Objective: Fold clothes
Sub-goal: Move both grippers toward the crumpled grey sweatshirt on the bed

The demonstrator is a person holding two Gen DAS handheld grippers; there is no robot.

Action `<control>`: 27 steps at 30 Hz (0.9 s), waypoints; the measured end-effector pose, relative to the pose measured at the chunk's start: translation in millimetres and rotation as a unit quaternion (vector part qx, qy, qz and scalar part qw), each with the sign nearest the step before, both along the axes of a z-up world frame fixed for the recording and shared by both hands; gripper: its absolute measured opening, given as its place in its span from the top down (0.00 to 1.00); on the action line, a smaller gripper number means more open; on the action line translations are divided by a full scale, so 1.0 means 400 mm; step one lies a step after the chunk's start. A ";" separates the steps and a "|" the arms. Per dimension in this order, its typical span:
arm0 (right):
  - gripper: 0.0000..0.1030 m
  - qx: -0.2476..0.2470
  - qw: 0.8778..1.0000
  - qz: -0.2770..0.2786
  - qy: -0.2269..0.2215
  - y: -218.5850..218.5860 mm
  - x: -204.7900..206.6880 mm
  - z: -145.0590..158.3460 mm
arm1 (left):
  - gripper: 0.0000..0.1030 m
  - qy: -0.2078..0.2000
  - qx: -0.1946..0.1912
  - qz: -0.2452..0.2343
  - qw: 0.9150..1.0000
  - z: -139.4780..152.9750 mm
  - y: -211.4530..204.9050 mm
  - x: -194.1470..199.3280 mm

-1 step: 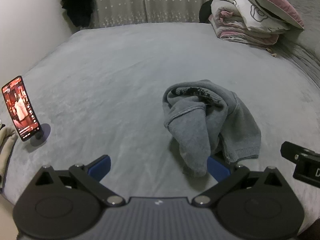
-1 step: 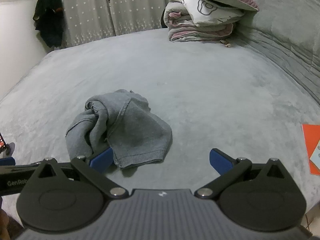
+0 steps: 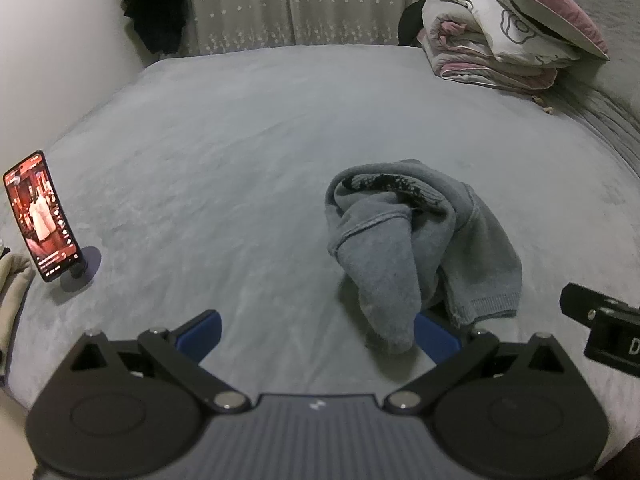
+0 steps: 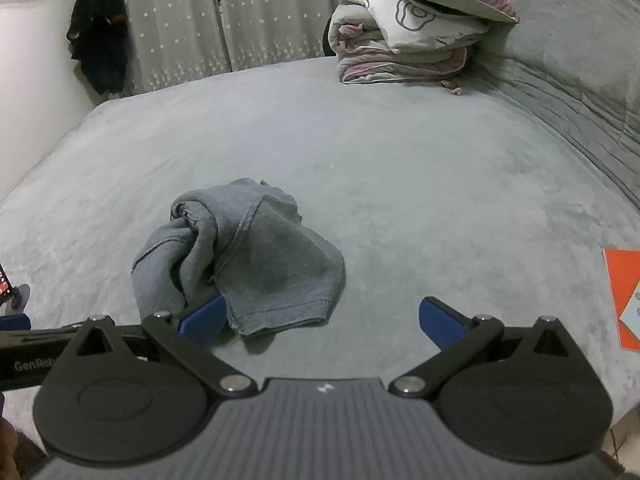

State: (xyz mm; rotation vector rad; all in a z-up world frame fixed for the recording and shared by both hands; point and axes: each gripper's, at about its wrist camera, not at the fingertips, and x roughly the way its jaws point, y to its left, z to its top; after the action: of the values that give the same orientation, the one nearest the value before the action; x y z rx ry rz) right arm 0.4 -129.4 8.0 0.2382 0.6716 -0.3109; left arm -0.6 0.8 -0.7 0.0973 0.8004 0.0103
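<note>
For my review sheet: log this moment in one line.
crumpled grey knit sweater unfolded on grey bed | left gripper open | right gripper open, nothing held

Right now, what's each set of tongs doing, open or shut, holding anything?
Left tongs: open, holding nothing; the crumpled grey sweater lies by the right fingertip.
Right tongs: open, holding nothing; sweater hem near the left fingertip.

The sweater point(image 3: 420, 248) hides part of the left tool's right finger point(image 3: 436, 338).
</note>
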 end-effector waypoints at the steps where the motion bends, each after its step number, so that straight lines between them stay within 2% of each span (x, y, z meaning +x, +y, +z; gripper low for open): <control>1: 0.00 0.001 1.000 0.001 0.001 -0.001 0.001 0.000 | 0.00 0.000 -0.001 0.000 1.000 -0.001 0.001 -0.001; 10: 0.00 -0.010 1.000 0.008 0.017 0.017 0.007 0.001 | 0.00 -0.002 -0.006 -0.001 1.000 -0.012 0.013 -0.010; 27: 0.00 -0.026 0.999 0.021 0.040 0.038 0.023 0.002 | 0.00 0.023 -0.013 -0.012 1.000 -0.010 0.015 0.001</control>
State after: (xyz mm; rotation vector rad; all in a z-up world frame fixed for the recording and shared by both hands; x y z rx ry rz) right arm 9.5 -114.4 9.0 0.1619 0.7449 -0.2986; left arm -0.1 6.8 -4.8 0.0839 0.8460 -0.0252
